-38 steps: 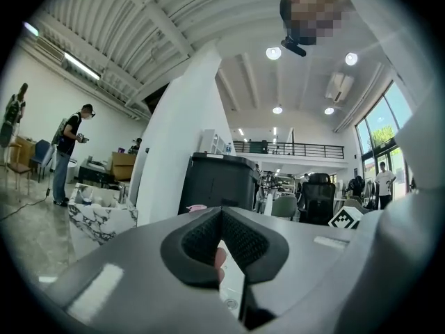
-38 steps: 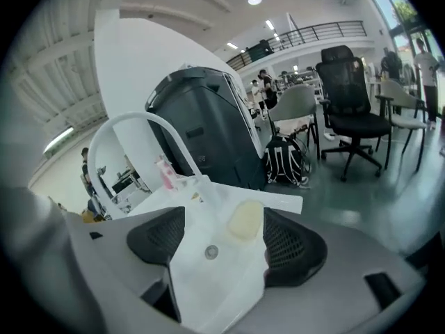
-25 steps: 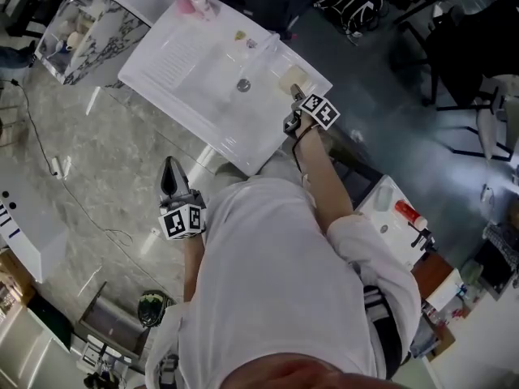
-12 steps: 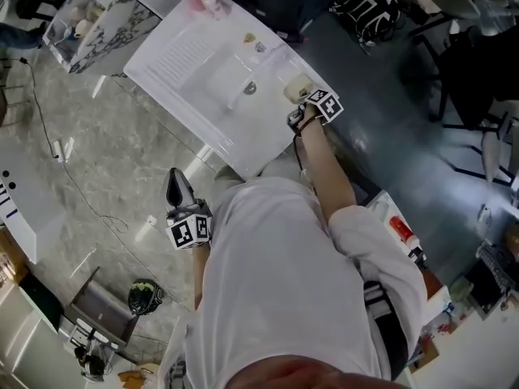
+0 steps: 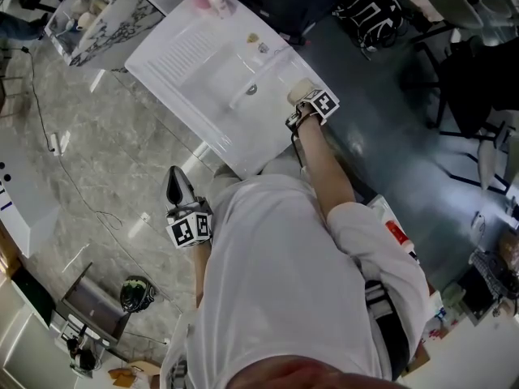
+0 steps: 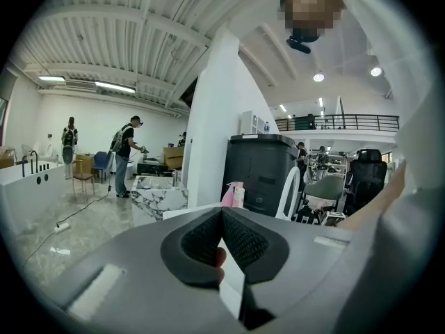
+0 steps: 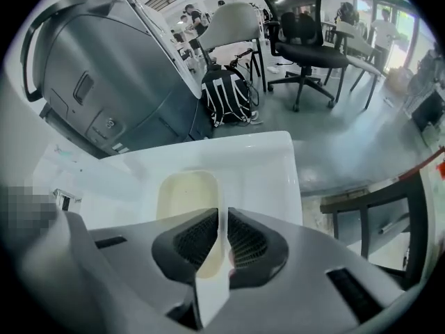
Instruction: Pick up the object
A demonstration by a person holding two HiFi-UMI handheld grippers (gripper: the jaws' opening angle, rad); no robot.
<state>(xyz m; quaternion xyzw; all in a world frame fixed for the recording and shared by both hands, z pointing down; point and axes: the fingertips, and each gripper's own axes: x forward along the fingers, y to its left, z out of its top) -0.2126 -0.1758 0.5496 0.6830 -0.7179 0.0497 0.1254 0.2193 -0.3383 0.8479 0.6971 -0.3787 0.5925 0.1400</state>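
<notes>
The white sink [image 5: 190,67] stands before you. On its right corner ledge lies a pale cream dish [image 7: 183,192], oblong, with rounded corners and a raised rim. Your right gripper [image 7: 224,236] points down at it, and its jaws have just been closing to a narrow slit that pinches the near rim. Your left gripper [image 6: 222,234] hangs aside, its jaws together and empty.

no legible text, label, brand, number or sign on anything in view
</notes>
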